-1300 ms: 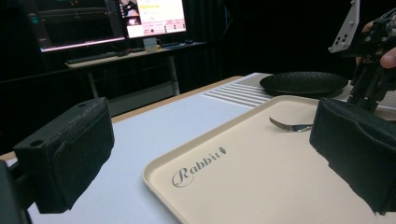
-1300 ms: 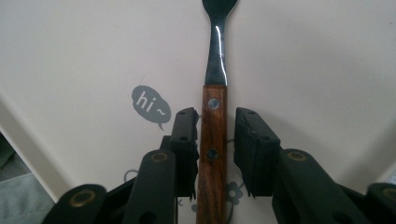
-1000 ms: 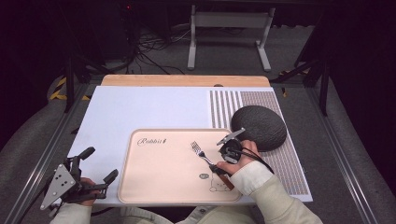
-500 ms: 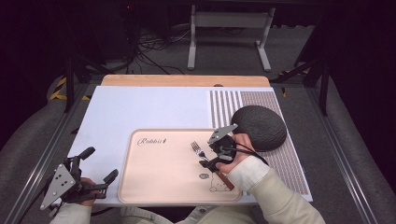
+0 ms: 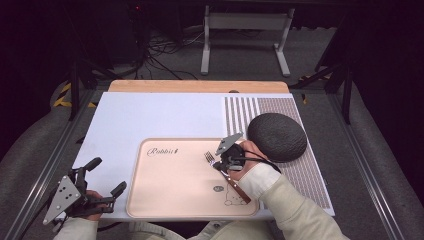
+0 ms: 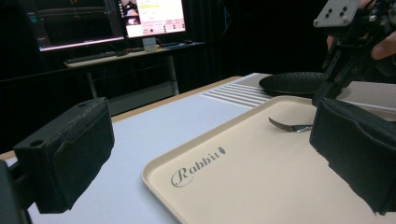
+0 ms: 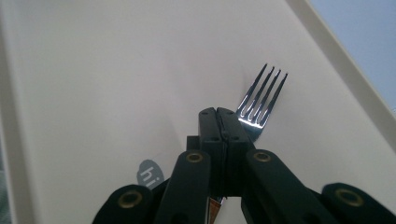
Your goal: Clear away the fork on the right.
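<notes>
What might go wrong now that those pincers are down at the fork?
The right gripper, its jaws just closed together, sits over the fork near its neck, and whether the pads truly pinch it is hard to tell, so it may slip or swing when lifted. The fork lies flat on the smooth tray, so it might skid instead of rising. The dark plate is close beside that hand; a sideways lift may knock it.
</notes>
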### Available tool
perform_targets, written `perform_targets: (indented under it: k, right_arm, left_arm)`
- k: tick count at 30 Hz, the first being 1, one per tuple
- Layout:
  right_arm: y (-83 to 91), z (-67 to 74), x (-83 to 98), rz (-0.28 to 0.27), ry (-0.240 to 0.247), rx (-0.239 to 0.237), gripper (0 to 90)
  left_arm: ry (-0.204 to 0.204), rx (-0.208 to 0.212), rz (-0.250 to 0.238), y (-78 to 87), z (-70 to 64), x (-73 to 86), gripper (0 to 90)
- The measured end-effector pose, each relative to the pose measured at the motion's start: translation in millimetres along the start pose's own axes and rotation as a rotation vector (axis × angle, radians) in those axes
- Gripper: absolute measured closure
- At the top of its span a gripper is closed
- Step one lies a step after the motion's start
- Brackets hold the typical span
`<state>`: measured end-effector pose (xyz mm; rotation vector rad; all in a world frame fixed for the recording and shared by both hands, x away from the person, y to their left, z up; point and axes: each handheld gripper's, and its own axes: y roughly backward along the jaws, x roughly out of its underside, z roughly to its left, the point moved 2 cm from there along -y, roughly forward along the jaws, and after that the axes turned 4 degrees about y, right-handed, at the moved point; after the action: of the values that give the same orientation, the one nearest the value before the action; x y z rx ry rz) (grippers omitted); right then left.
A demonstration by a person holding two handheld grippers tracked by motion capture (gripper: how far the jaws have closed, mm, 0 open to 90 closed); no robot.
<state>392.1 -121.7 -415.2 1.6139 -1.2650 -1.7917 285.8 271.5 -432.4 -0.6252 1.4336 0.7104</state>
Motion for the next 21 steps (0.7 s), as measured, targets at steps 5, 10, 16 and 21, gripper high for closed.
perform_targets:
  k: [5, 10, 16, 21]
  right_arm:
    - [-11.5, -5.9, 1.9, 0.032, 0.017, -0.002, 90.0]
    - [-19.3, -8.3, 2.6, 0.056, 0.025, -0.001, 90.0]
    - [-25.2, -7.9, 2.6, 0.067, 0.034, -0.009, 90.0]
    - [-30.0, -7.9, 3.7, 0.079, 0.036, -0.010, 90.0]
  left_arm:
    - [-0.003, 0.002, 0.001, -0.3, 0.1, -0.1, 0.3]
    - [0.000, 0.003, 0.003, -0.3, -0.2, 0.0, 0.3]
    - [0.001, 0.005, 0.001, -0.3, -0.3, 0.0, 0.3]
    - [-0.003, 0.003, -0.001, -0.3, 0.1, -0.2, 0.3]
